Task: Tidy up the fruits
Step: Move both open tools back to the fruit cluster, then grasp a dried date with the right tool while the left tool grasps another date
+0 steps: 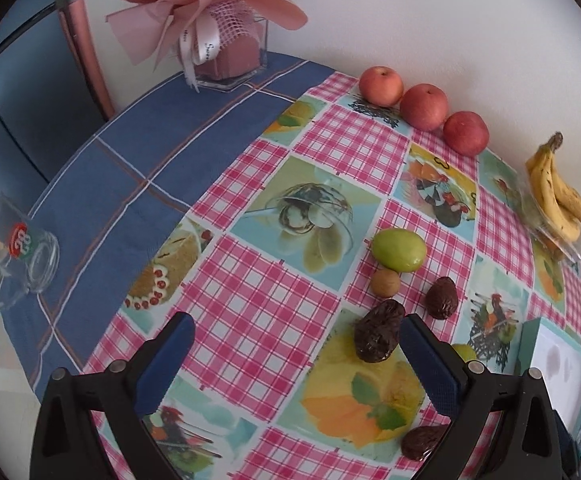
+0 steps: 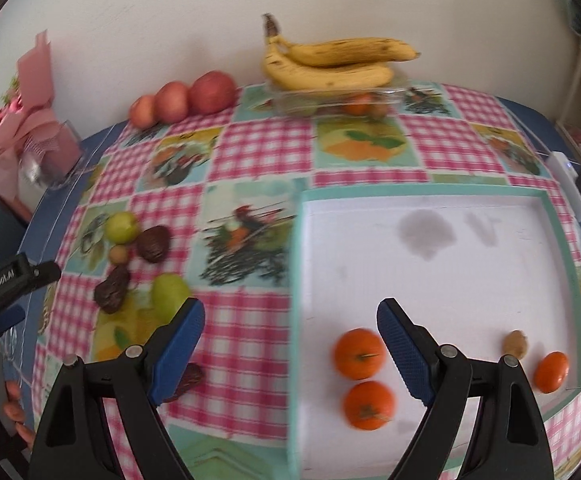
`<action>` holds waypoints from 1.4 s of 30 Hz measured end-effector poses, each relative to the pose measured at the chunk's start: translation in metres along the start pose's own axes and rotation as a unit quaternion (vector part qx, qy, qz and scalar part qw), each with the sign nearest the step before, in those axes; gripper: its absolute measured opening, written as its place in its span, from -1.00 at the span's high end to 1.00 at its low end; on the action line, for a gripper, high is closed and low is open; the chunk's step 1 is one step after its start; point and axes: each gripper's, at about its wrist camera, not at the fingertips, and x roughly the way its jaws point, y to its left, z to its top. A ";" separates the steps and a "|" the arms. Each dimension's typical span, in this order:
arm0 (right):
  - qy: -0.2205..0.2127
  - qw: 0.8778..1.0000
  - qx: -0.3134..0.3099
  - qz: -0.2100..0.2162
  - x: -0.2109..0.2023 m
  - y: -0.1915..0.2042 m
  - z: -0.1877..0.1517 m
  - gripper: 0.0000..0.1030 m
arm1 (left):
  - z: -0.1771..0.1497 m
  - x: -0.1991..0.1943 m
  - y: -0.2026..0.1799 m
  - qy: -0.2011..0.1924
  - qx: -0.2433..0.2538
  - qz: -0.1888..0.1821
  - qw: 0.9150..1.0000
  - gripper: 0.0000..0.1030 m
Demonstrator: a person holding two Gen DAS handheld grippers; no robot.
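While tongs [image 2: 290,344] gape — tray-side hover.

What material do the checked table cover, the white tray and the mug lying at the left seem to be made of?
Table cover: probably plastic-coated cloth or vinyl; printed pictures, faint sheen, smooth surface.
White tray: likely cardboard or foam board with a teal rim; matte, and grey stains seem soaked in.
Mug: clear glass; the blue cloth shows through it, with bright highlights on its thick base.

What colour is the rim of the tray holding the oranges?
Teal-green rim around a white tray floor; clearest in the right wrist view.
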 end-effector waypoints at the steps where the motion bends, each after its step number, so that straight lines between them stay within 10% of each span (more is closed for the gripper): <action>1: 0.003 1.000 -0.002 0.003 0.001 0.004 -0.001 -0.72 | 0.000 0.000 0.000 0.003 0.007 0.000 1.000 -1.00; 27: 0.136 0.983 -0.120 0.033 0.058 0.082 -0.043 -0.72 | -0.013 0.061 -0.027 0.105 0.033 -0.092 0.990 -0.97; 36: 0.143 0.980 -0.136 0.019 0.066 0.088 -0.050 -0.70 | -0.010 0.063 -0.039 0.093 0.054 -0.115 0.988 -0.40; 42: 0.139 0.979 -0.148 0.026 0.065 0.098 -0.052 -0.27 | -0.011 0.064 -0.042 0.098 0.057 -0.130 0.985 0.19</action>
